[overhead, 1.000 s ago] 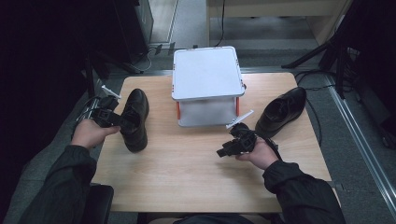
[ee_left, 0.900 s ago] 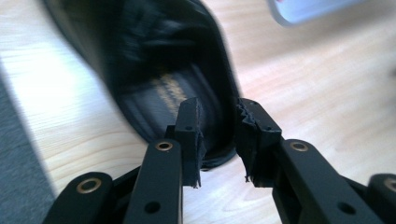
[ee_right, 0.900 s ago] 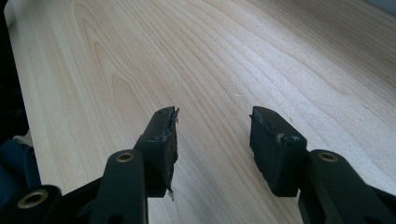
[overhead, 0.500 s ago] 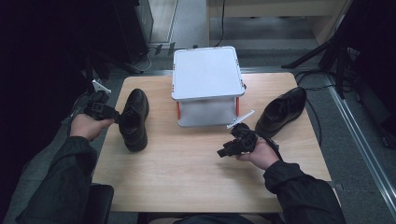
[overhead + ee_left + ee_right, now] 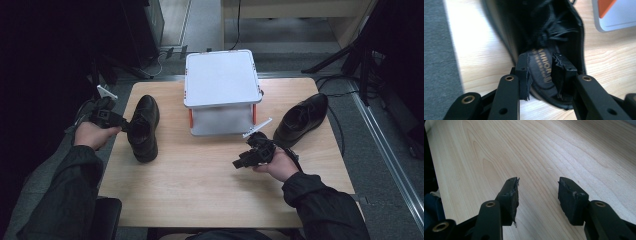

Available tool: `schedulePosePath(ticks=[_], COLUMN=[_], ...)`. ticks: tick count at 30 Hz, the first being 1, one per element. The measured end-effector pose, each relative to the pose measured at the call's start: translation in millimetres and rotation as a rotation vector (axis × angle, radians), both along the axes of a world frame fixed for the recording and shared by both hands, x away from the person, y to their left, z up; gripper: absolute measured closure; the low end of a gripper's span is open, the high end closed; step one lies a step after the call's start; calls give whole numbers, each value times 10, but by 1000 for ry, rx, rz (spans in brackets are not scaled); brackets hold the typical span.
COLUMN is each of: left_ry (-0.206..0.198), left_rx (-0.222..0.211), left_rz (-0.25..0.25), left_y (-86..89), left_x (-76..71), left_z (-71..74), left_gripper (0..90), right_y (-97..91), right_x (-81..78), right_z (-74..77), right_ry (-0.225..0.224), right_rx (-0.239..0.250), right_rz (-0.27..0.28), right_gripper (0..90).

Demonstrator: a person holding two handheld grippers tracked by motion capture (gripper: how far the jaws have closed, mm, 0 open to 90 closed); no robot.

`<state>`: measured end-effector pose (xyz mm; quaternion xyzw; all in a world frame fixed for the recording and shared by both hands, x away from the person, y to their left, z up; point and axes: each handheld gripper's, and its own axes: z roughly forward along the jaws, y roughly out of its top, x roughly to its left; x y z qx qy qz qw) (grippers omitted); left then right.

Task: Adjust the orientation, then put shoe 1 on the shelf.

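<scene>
Work in hand: left gripper (image 5: 124, 125) sits at the heel end of the black leather lace-up shoe (image 5: 143, 127) on the left part of the light wooden table (image 5: 200, 190).
Shoe position: flat on its sole, left of the white two-tier plastic shelf with orange posts (image 5: 221, 92), well apart from it.
Shoe long axis: runs near-to-far, tilted a little; one end points toward the near edge, the other toward the far left corner.
Key relation: in the left gripper view the shoe's opening and printed insole (image 5: 544, 71) lie straight ahead, between the jaws. One pad (image 5: 524, 75) is outside the shoe wall, the other (image 5: 560, 72) over the insole, so the jaws straddle the heel collar.
Left gripper state: jaws have just been opening; the collar stands between them, but the pads look clear of the leather, not pinching.
Left hand pose: hand (image 5: 92, 134) off the table's left edge, gripper pointing right and level into the shoe's side.
Right gripper (image 5: 242, 161): hovers over bare wood near the middle, jaws spread, nothing between them (image 5: 537, 195).
Right hand pose: hand (image 5: 277, 162) low over the table, gripper pointing left.
Second black leather shoe (image 5: 302, 119): far right, angled, just beyond the right hand.
Nearer hand: left for the left shoe; right for the second one.
Judgement: either a release or a fresh bite; closing on the collar needs the outer pad kept outside the wall.
</scene>
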<state>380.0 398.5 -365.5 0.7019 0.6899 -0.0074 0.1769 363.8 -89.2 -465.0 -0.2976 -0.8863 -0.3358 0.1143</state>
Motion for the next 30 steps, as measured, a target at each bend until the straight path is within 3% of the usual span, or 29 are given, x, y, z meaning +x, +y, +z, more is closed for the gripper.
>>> schedulePosePath(ticks=[2,6,12,18,24,25,30], left_ry=[10,22,53,103,128,141,166], left_rx=[1,0,-4,29,41,44,5], left_rz=[32,43,49,107,112,144,201], left_y=[96,121,47,9,5,18,120], left_x=[-11,10,103,210,239,245,253], left_z=[-14,-89,-280,-466,-462,-457,-418], left_gripper=[672,670,675,715,776,842,858], right_y=[14,29,14,24,36,38,36], right_x=[-7,-16,-11,-19,-25,-27,-23], right_z=[0,-2,-5,-6,-20,-18,-22], right_ry=[3,2,2,-1,1,-2,-1], right_rx=[-3,-7,-11,-10,-22,-22,-24], right_rz=[5,10,1,10,15,16,14], right_gripper=[511,511,511,511,511,511,511])
